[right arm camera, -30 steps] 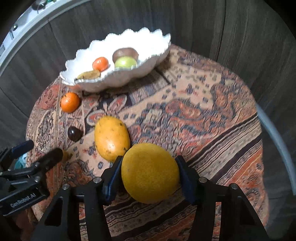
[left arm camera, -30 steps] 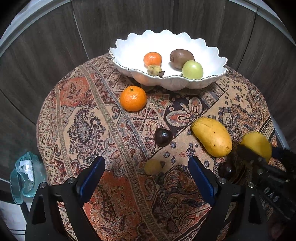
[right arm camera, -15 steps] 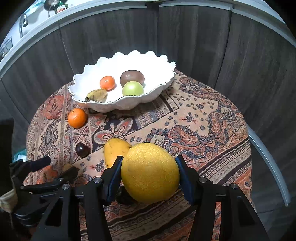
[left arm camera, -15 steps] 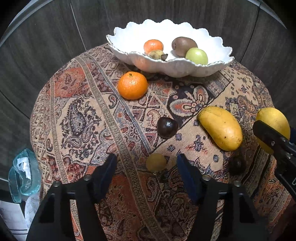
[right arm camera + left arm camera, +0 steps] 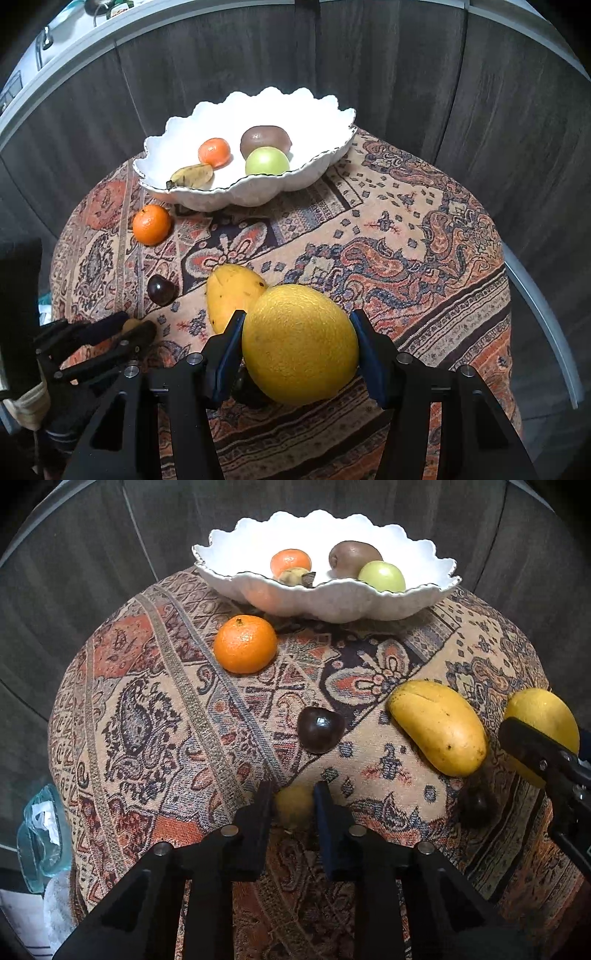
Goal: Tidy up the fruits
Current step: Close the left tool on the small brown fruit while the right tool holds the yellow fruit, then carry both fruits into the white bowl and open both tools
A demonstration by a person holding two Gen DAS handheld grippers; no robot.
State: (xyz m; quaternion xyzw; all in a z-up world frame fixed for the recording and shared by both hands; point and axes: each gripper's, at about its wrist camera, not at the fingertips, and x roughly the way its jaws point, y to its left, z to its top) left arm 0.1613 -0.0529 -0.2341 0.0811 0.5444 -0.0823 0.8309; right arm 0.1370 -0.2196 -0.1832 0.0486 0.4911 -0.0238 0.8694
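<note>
My left gripper (image 5: 293,805) is shut on a small yellow fruit (image 5: 293,803) low on the patterned table; it also shows in the right wrist view (image 5: 131,326). My right gripper (image 5: 297,345) is shut on a large round yellow fruit (image 5: 300,343) held above the table; that fruit shows at the right edge of the left wrist view (image 5: 541,716). A white scalloped bowl (image 5: 332,602) at the far side holds a small orange (image 5: 290,561), a kiwi (image 5: 351,557), a green apple (image 5: 382,576) and a brownish fruit (image 5: 293,576).
On the cloth lie an orange (image 5: 245,644), a dark round fruit (image 5: 320,729), a yellow mango (image 5: 439,727) and another dark fruit (image 5: 478,806). A dark wood-panel wall curves behind the table. A plastic bag (image 5: 40,834) lies on the floor at left.
My left gripper's jaws closed from wide open onto the small yellow fruit. My right gripper rose with the large yellow fruit, away from the mango.
</note>
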